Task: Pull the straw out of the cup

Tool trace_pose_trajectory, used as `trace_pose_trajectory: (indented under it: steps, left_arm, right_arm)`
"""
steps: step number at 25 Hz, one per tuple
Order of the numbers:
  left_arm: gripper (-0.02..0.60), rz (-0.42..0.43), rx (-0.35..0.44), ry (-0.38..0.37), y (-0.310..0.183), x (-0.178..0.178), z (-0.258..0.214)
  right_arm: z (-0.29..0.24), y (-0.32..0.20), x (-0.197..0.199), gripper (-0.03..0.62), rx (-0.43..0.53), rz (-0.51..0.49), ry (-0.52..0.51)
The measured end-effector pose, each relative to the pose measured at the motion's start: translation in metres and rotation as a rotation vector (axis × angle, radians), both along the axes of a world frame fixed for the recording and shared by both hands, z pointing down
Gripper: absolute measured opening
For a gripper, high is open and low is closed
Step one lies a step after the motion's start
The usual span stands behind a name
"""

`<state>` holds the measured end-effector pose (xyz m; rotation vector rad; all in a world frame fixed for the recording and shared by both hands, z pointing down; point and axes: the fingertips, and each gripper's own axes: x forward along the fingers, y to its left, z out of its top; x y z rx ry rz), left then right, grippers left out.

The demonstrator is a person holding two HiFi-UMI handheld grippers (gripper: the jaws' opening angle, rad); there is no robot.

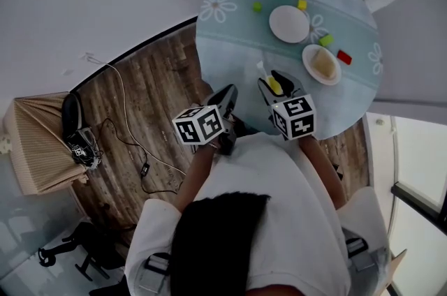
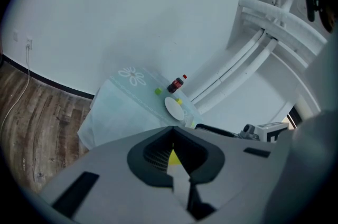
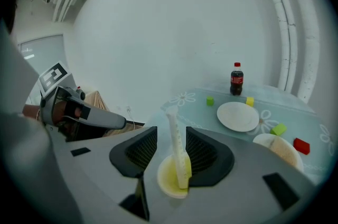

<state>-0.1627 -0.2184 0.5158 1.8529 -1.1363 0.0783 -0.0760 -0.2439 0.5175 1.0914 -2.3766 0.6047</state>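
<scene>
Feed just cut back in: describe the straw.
Find the round table with the daisy-print cloth, then the small yellow cup at its near edge. The straw is the pale thin stick standing in that cup, unlike the flat white plate and blocks beyond.

Between the black ribbed pads of the pale grey right gripper [image 3: 172,148] stands a white ridged plastic straw [image 3: 176,138] in a small round yellow cup [image 3: 167,183]. Its marker cube [image 1: 294,116] carries black-and-white squares. Ahead of the jaws is the round table [image 3: 274,99], with a pale teal cloth, white daisies and a lighter band. Farther ahead are a dark cola bottle with red cap and label [image 3: 236,79], a plain white round plate [image 3: 238,115], a white dish of pale tan food [image 3: 282,151], a small green cube [image 3: 210,101], a yellow cube [image 3: 250,102], a lime-green block [image 3: 279,129] and a red block [image 3: 301,146]. The grey left gripper [image 2: 172,146] has black pads, with yellow showing between them. Left of them is brown wood-plank floor [image 2: 31,128].
</scene>
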Motion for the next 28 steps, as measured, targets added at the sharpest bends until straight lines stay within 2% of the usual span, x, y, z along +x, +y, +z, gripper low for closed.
trace_pose_trajectory:
  steps: [17, 20, 28]
  left_arm:
    - [0.008, -0.045, -0.031, 0.021, -0.002, -0.012, 0.011]
    - [0.009, -0.059, -0.034, 0.021, -0.001, -0.014, 0.011]
    - [0.009, -0.077, -0.049, 0.004, 0.001, -0.017, 0.015]
  right_arm:
    - [0.020, -0.011, -0.005, 0.150, -0.006, -0.063, 0.123]
    - [0.019, -0.012, -0.006, 0.130, 0.021, -0.076, 0.151]
    - [0.026, -0.014, -0.007, 0.091, -0.005, -0.074, 0.146]
